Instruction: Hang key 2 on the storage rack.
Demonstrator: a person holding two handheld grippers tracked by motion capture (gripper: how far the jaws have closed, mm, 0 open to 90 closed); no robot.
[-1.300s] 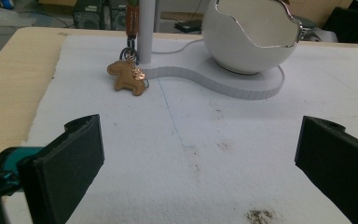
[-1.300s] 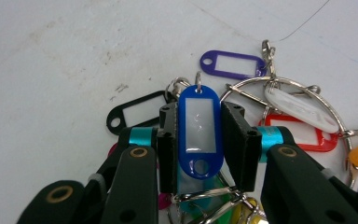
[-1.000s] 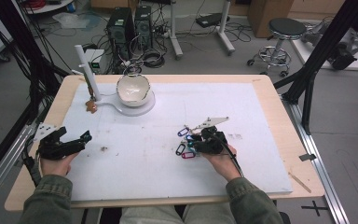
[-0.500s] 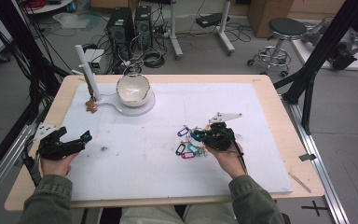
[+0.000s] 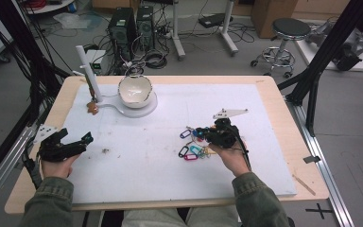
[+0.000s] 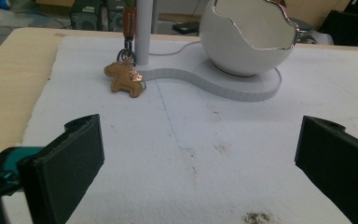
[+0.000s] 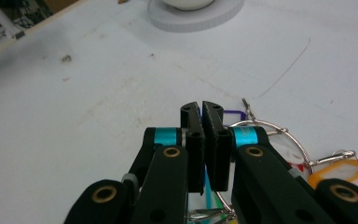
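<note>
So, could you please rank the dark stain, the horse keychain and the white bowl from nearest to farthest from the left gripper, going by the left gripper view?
1. Dark stain, on the mat at the bottom edge.
2. Horse keychain, farther off, left, beside the white post.
3. White bowl, farthest, upper right, on its stand.

A bunch of coloured key tags (image 5: 192,145) on a wire ring (image 7: 279,135) sits at the tip of my right gripper (image 5: 209,136), right of centre on the white surface (image 5: 142,165). Purple, teal, pink, black and orange tags fan out flat on the sheet. My gripper's jaws have just closed together above the ring; whether they pinch it I cannot tell.
</note>
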